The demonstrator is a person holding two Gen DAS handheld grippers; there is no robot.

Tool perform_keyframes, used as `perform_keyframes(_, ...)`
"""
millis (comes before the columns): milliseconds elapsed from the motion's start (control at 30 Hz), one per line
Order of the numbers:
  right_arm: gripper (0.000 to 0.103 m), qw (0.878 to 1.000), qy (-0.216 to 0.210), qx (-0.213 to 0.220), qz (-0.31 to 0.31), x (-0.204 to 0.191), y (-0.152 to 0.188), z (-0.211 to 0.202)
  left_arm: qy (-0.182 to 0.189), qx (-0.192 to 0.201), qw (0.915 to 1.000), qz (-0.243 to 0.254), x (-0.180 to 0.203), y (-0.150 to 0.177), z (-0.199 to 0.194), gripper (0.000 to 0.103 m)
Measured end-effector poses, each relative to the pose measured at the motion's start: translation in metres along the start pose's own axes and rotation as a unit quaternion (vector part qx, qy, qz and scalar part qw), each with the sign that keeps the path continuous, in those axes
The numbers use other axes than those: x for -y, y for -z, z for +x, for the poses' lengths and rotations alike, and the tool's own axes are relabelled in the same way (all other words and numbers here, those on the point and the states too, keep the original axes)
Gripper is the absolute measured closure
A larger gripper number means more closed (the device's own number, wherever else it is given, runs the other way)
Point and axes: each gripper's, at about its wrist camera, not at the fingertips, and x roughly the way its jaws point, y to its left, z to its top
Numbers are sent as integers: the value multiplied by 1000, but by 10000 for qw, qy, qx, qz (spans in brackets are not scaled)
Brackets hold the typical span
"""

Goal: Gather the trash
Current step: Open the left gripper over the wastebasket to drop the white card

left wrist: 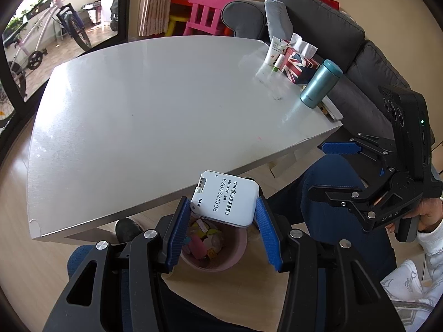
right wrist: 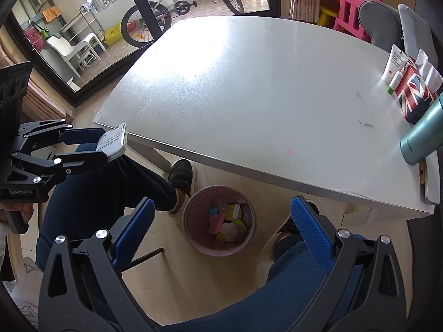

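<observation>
My left gripper (left wrist: 224, 207) is shut on a flat white bank device (left wrist: 225, 199) with printed numbers, held in the air just above a pink bin (left wrist: 237, 251) on the floor. From the right wrist view the same device (right wrist: 115, 141) sits between the left gripper's blue pads (right wrist: 83, 135), off the table's near-left corner. The pink bin (right wrist: 193, 215) holds several colourful scraps. My right gripper (right wrist: 221, 227) is open and empty, above the bin; it also shows in the left wrist view (left wrist: 329, 166) to the right.
A white table (left wrist: 138, 105) stands ahead. At its far right corner are a teal flask (left wrist: 321, 84), a Union Jack tissue box (left wrist: 297, 65) and a white tube (left wrist: 274, 49). The person's legs and shoes (right wrist: 181, 177) flank the bin. A grey sofa (left wrist: 360, 63) stands behind.
</observation>
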Motion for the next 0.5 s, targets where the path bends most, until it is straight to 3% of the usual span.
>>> perform_keyframes(500, 6, 9998, 36, 94, 150, 10, -1, -5, 155, -185, 9996, 139, 11, 4, 8, 55)
